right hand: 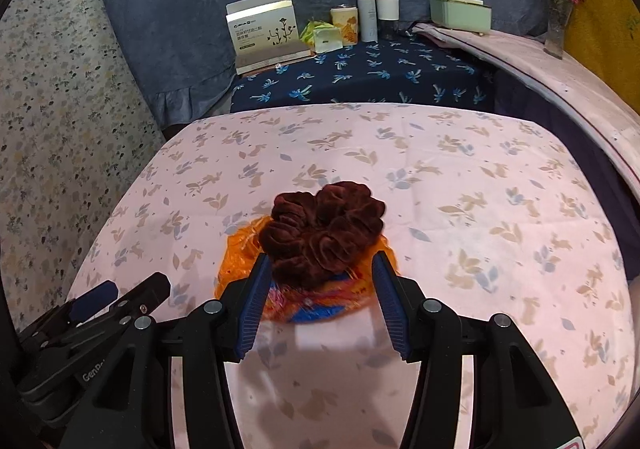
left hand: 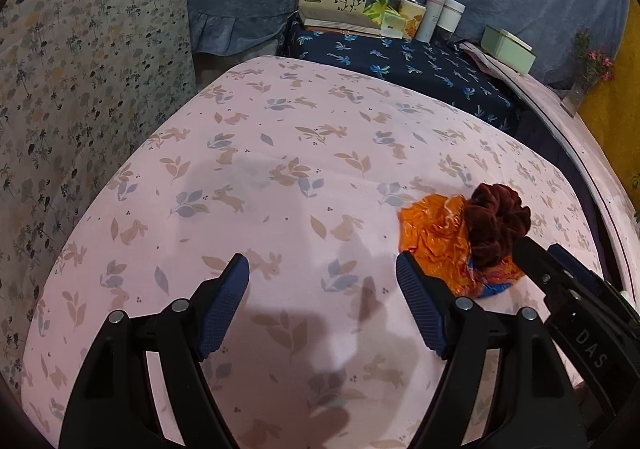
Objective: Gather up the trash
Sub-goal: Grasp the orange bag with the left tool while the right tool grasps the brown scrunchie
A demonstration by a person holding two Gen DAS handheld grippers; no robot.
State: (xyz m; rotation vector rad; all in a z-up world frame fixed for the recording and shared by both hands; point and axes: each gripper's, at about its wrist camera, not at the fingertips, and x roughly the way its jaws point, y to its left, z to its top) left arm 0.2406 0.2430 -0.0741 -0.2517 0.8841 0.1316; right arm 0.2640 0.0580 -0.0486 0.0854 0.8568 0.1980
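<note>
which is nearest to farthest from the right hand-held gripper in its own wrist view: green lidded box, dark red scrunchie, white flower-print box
From the right hand-held gripper:
1. dark red scrunchie, just beyond the fingertips, on the orange wrapper
2. white flower-print box, far back, left
3. green lidded box, far back, right; close to call with 2

scrunchie on the wrapper, mid tabletop

The scrunchie (right hand: 324, 227) sits on the wrapper (right hand: 240, 261) on the tabletop (right hand: 480, 229). Behind the wrapper: box (right hand: 262, 31), cups (right hand: 376, 15); vase (right hand: 558, 29) behind-right.
</note>
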